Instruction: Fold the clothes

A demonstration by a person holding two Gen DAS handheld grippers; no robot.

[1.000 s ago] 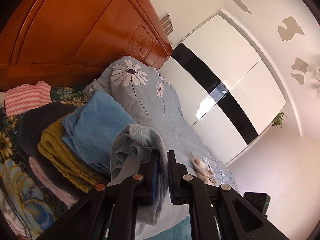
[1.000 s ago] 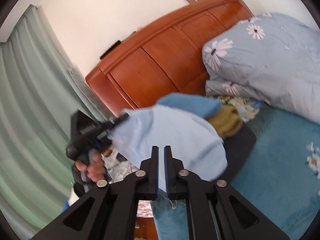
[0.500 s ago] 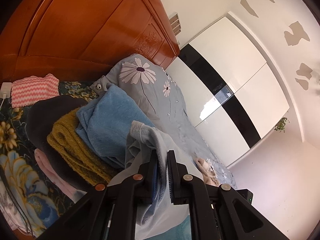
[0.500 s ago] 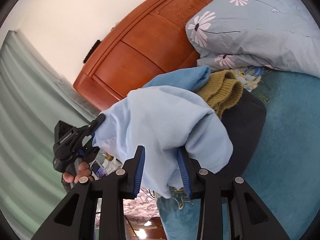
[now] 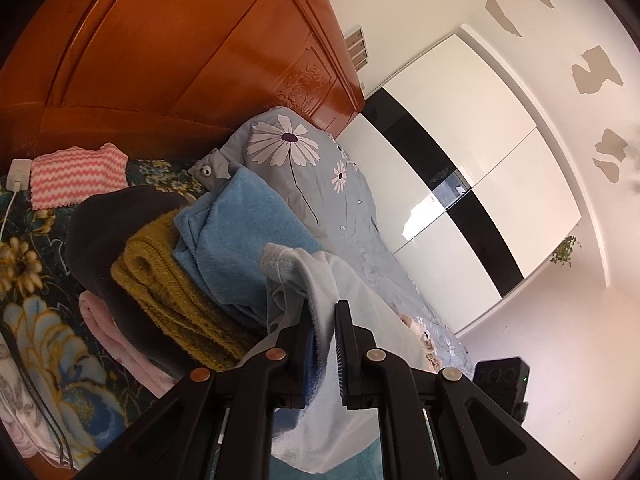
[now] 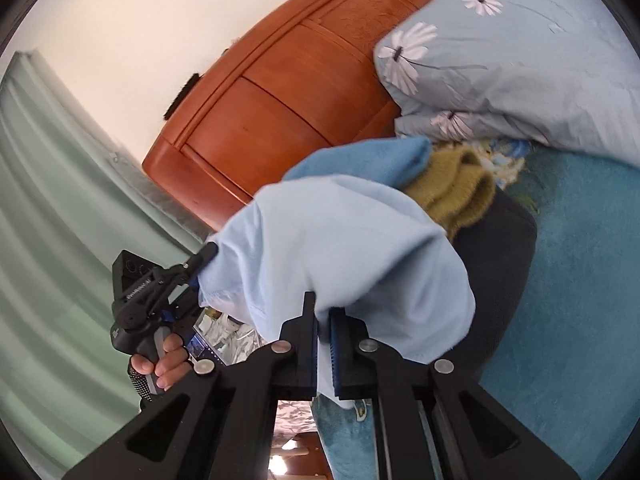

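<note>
A pale blue garment (image 6: 340,240) hangs folded between my two grippers, above a pile of folded clothes. My left gripper (image 5: 323,316) is shut on one edge of it (image 5: 316,280); it also shows in the right wrist view (image 6: 204,254), pinching the garment's corner. My right gripper (image 6: 323,308) is shut on the garment's other edge. The pile holds a blue towel-like piece (image 5: 240,240), a mustard knit (image 5: 160,276), a dark garment (image 5: 104,220) and a pink one (image 5: 116,340).
A wooden headboard (image 5: 180,60) stands behind the pile. A daisy-print duvet (image 6: 520,60) lies bundled beside it on the teal bedspread (image 6: 580,280). A pink zigzag cloth (image 5: 76,176) and a charger with cable (image 5: 18,176) lie near the headboard. Green curtains (image 6: 48,220) hang beyond.
My right gripper opened half a second ago and has shut again on the pale blue garment. Both grippers have carried the garment closer over the pile.
</note>
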